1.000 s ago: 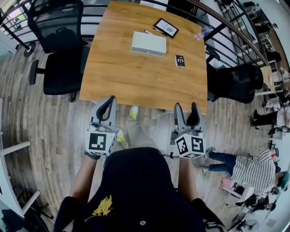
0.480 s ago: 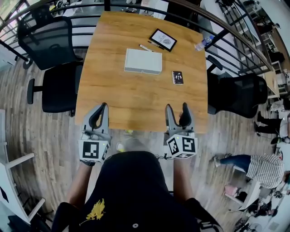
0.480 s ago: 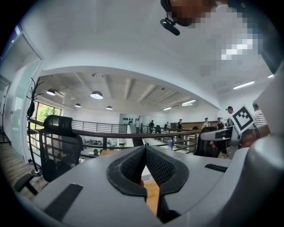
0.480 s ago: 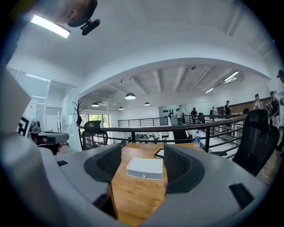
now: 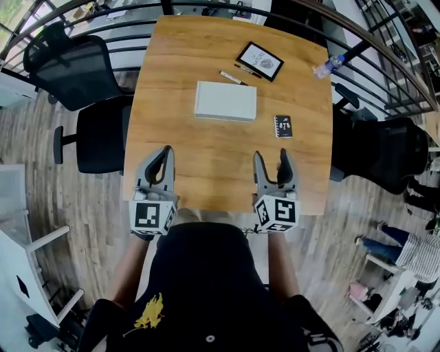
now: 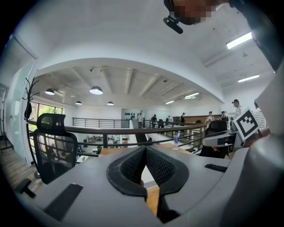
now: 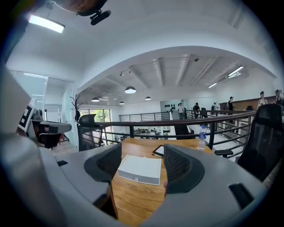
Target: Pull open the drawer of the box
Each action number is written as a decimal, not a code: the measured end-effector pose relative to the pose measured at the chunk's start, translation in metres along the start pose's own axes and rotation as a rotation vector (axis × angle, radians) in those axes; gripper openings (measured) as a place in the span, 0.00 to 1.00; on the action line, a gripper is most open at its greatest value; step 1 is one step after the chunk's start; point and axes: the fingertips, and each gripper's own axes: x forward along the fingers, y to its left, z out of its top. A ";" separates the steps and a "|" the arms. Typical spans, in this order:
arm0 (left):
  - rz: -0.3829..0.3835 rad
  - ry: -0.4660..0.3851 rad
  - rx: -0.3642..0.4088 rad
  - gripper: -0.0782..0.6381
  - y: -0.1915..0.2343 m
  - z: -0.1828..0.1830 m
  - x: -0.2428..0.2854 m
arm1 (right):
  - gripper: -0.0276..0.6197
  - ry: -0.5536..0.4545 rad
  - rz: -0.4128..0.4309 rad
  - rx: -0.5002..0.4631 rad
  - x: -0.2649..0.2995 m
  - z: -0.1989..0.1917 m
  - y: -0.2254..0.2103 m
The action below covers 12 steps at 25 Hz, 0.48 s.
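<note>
The white flat box [image 5: 225, 101] lies in the middle of the wooden table [image 5: 199, 158]; no drawer front can be made out from above. In the right gripper view the box [image 7: 140, 170] shows beyond the jaws, well ahead of them. My right gripper [image 5: 271, 159] hovers over the table's near part, open and empty [image 7: 142, 160]. My left gripper [image 5: 164, 151] is level with it on the left, its jaw tips meeting [image 6: 144, 150] with nothing between them. Both point towards the box and are clear of it.
Behind the box lie a framed card [image 5: 260, 60] and a pen [image 5: 231, 78]; a small black booklet [image 5: 283, 126] lies to its right. A water bottle [image 5: 328, 67] stands at the far right corner. Black office chairs [image 5: 103, 134] [image 5: 385, 151] flank the table; a railing [image 5: 82, 14] runs behind.
Both grippers have moved forward from above the floor to over the table's near edge, closer to the box. Their jaws look unchanged.
</note>
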 end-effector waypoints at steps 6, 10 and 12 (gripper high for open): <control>0.004 0.020 -0.033 0.13 0.020 -0.015 0.020 | 0.45 0.048 0.000 -0.005 0.028 -0.017 0.008; -0.027 0.028 -0.038 0.13 0.031 -0.032 0.029 | 0.45 0.070 -0.022 -0.022 0.044 -0.028 0.021; -0.043 0.030 -0.044 0.13 0.038 -0.036 0.029 | 0.45 0.081 -0.035 -0.028 0.049 -0.032 0.030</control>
